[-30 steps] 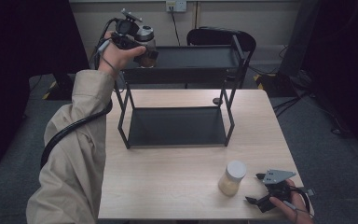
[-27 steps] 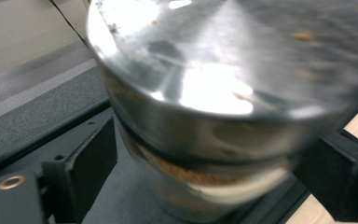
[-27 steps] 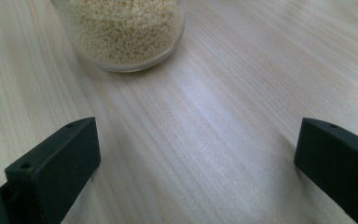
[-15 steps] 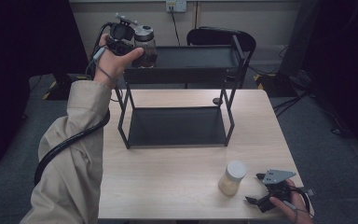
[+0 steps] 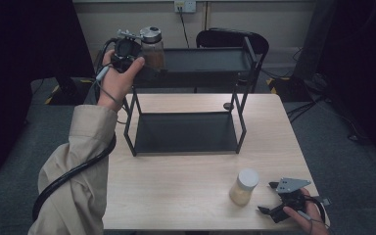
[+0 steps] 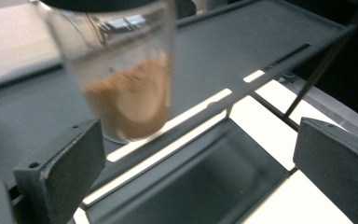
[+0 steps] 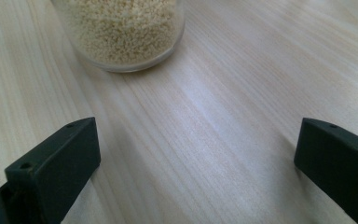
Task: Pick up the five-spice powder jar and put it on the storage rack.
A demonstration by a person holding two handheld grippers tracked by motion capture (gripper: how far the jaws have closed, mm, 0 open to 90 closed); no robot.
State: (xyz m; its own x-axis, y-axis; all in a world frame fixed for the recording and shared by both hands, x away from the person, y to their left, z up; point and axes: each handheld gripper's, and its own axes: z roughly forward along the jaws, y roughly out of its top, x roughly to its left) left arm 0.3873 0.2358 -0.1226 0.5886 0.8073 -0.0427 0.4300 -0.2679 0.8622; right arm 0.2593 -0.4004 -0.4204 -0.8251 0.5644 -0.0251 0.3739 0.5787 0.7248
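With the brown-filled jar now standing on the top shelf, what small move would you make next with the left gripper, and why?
Probably draw the left gripper straight back: its jaws have just been opening and stand clear of the jar, which rests on the top shelf.

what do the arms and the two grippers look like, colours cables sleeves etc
Both grippers are black with two blocky black fingers. The left gripper trails a thick black cable along a beige jacket sleeve. The right gripper carries a grey three-cornered plate on top, with a thin cable beside it.
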